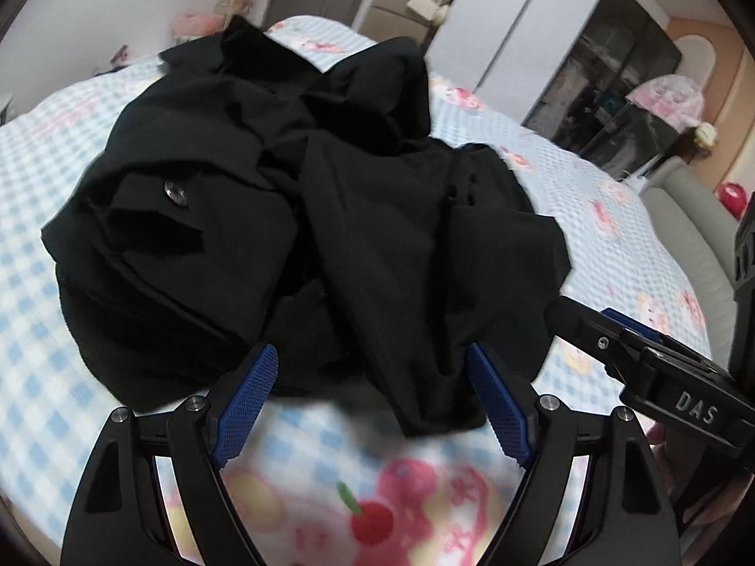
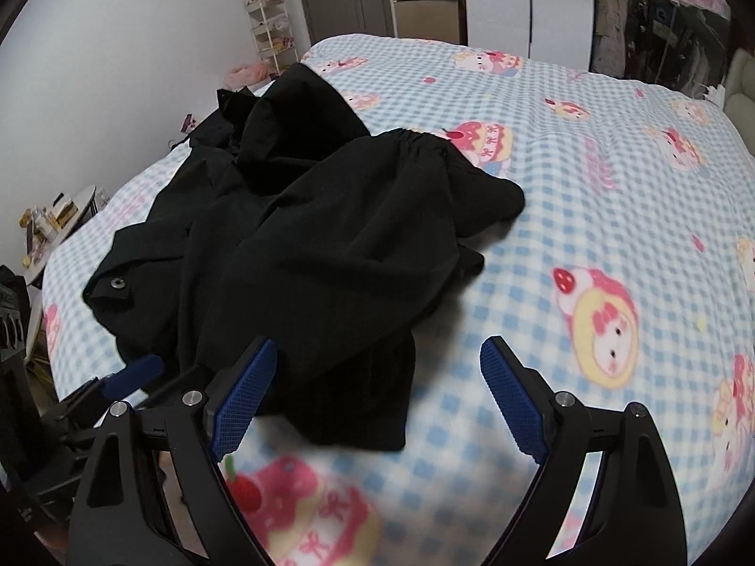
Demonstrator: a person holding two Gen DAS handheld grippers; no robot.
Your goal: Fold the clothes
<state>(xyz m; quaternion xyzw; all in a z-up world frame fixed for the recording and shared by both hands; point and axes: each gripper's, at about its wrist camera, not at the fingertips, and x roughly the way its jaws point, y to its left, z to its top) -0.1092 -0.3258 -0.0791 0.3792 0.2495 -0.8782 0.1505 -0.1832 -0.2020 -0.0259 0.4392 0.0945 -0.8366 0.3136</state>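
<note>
A crumpled heap of black clothes (image 1: 292, 217) lies on the blue checked bed cover (image 1: 637, 245); it has a button and a gathered elastic edge (image 2: 415, 139). My left gripper (image 1: 373, 377) is open and empty, its blue pads either side of the heap's near edge, just above it. My right gripper (image 2: 377, 368) is open and empty over the heap's near right corner (image 2: 358, 405). The right gripper also shows at the right of the left wrist view (image 1: 660, 363), and the left gripper at the lower left of the right wrist view (image 2: 118, 382).
The bed cover (image 2: 590, 188) has pink cartoon prints. A white wardrobe (image 1: 514, 33) and dark glass cabinet (image 1: 608, 75) stand beyond the bed. A white shelf rack (image 2: 273, 33) and a cluttered small table (image 2: 61, 217) stand by the left wall. A grey headboard (image 1: 693, 240) is at right.
</note>
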